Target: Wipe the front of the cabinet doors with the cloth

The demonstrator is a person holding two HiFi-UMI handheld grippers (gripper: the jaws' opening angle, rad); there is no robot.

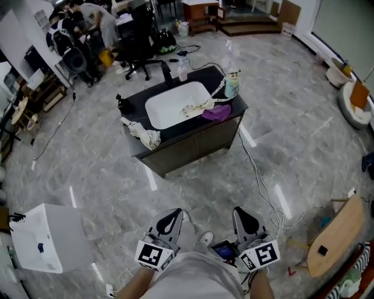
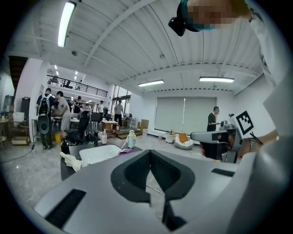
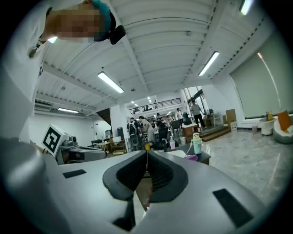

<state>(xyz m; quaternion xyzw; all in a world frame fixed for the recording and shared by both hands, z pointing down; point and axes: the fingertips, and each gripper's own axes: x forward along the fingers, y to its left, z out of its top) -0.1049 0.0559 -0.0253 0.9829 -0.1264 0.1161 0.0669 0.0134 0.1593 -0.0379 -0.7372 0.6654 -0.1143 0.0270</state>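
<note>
Grey marbled floor [image 1: 117, 175] runs underfoot. Just above the person's lap, the left tool [image 1: 174, 215] and the right tool [image 1: 241, 211] both point ahead, each with its jaws pressed together on nothing. Well beyond them, across open floor, stands a dark desk [image 1: 204, 76] with a white sink [image 1: 172, 102] let into its top. Its long axis runs from near left to far right in the head view. The cabinet doors [image 1: 201, 146] under its front edge face the person squarely, a little to the right. The cloth [image 1: 143, 134] lies crumpled at the desk's front-left corner, stretched along that edge with one end drooping over it. It looks light, soft and limp, likely to bunch and trail. The raised fold on the desk's corner seems the best place to pinch it. The doors should be stiff and flat. A bottle [image 1: 232, 84] stands at the far right corner, and people [image 1: 87, 17] gather beyond.
</note>
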